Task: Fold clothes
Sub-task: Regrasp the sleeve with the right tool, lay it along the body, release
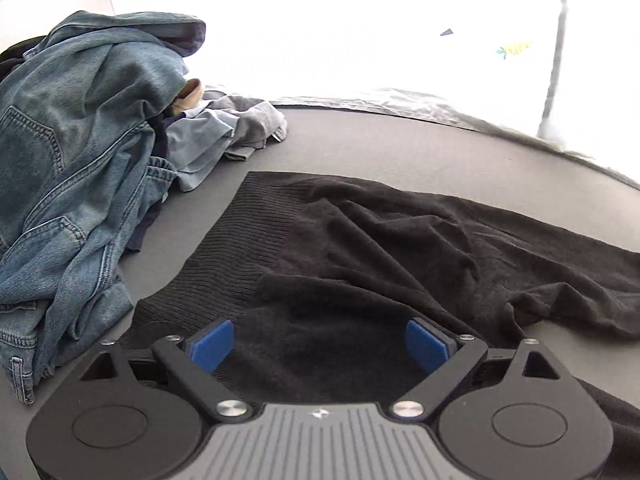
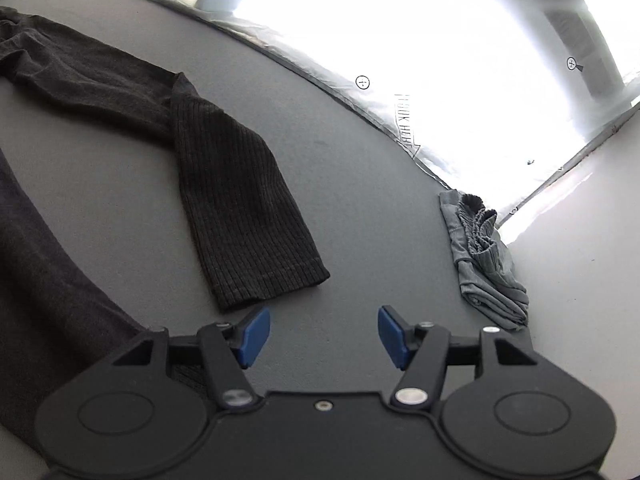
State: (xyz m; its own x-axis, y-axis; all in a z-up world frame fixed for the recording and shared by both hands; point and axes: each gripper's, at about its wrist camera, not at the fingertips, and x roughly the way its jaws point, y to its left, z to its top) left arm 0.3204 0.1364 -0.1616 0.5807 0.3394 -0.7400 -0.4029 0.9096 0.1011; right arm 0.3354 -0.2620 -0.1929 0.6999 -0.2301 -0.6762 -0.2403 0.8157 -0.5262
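Item: black sweater (image 1: 400, 240), knit, with ribbed hem and ribbed cuff. It lay spread but rumpled on the grey bench (image 1: 400, 144), filling the centre and right of the left wrist view; one sleeve (image 2: 240, 208) ran from upper left to centre of the right wrist view, its cuff end nearest the camera.

Handling, as judged: light, soft and limp, likely to sag and drag when lifted, not slippery and not fragile. The ribbed bands looked thicker and firmer, so the hem corners and the cuff were the better places to pinch.

Left claw (image 1: 320, 344): spread wide above the sweater's body, nothing between the pads.

Right claw (image 2: 323, 338): spread over bare bench just beside the cuff, holding nothing.

Also present: jeans (image 1: 80, 160) heaped at left; grey shorts (image 2: 484, 264) folded at right.
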